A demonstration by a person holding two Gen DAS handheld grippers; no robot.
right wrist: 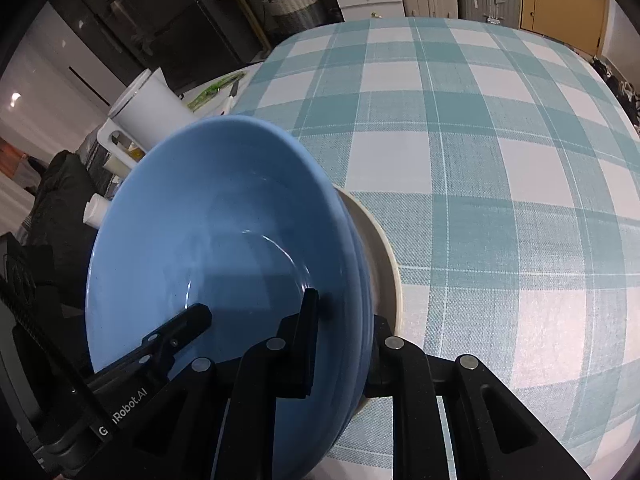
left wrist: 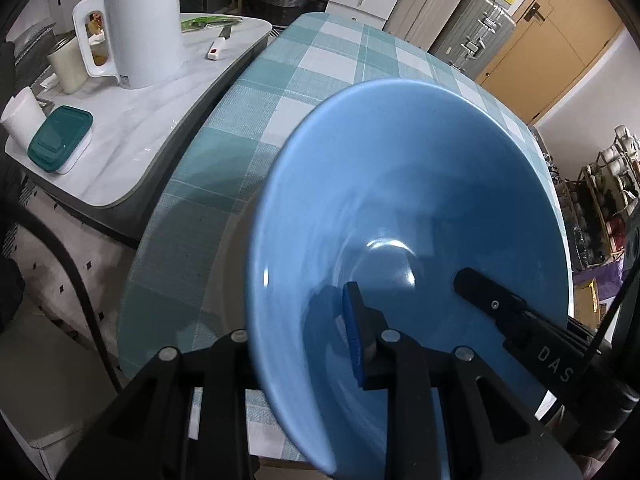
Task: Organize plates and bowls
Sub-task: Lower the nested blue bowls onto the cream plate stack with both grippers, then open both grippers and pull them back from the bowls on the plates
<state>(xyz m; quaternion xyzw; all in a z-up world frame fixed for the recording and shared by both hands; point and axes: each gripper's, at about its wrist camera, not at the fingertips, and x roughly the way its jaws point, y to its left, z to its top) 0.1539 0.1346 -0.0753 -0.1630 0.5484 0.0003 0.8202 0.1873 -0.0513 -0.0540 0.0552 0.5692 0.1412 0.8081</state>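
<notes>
Bowl (left wrist: 400, 200), big and blue, is held between both grippers over the teal-checked tablecloth (left wrist: 320, 64). On the left, a white kettle (left wrist: 140, 24) and a green-lidded box (left wrist: 60, 140) stand on a marble side table (left wrist: 132, 128). The left gripper (left wrist: 304, 328) pinches the bowl's rim, one finger inside, one outside. The right gripper (right wrist: 344, 320) clamps the opposite rim. A cream plate (right wrist: 384, 256) lies just under the bowl.

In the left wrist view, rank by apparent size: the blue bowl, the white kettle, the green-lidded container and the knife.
1. blue bowl, though it sits closest to the camera, which inflates it
2. white kettle
3. green-lidded container
4. knife, farther back, so its rank is less sure
</notes>
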